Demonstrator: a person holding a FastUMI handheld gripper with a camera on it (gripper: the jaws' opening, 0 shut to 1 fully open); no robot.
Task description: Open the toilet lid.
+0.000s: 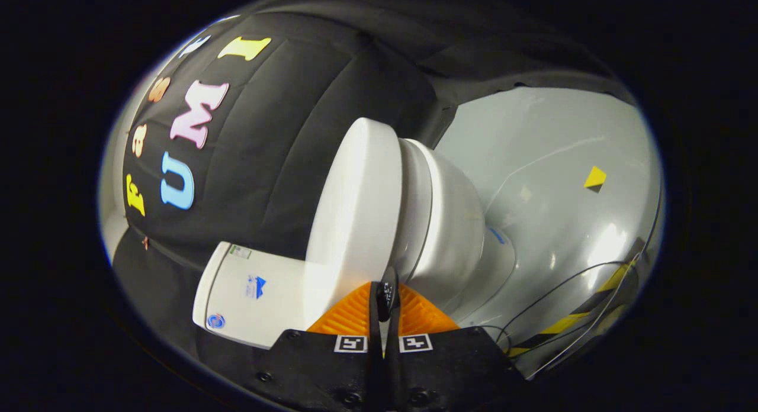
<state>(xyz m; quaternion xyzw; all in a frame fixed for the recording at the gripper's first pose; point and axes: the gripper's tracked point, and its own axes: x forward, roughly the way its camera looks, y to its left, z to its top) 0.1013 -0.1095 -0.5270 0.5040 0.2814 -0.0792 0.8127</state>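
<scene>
The view is rolled sideways. A white toilet stands on the pale floor, its bowl beyond my fingers and its tank just ahead of them on the other side. The thick white lid lies down against the seat ring, with a narrow seam between them. My gripper is shut, its fingers pressed together with nothing held. The tips sit at the lid's near rim, right at that seam.
The black cloth wall hangs behind the toilet. The grey floor carries a yellow marker, thin dark cables and a yellow-and-black striped tape near the toilet's base.
</scene>
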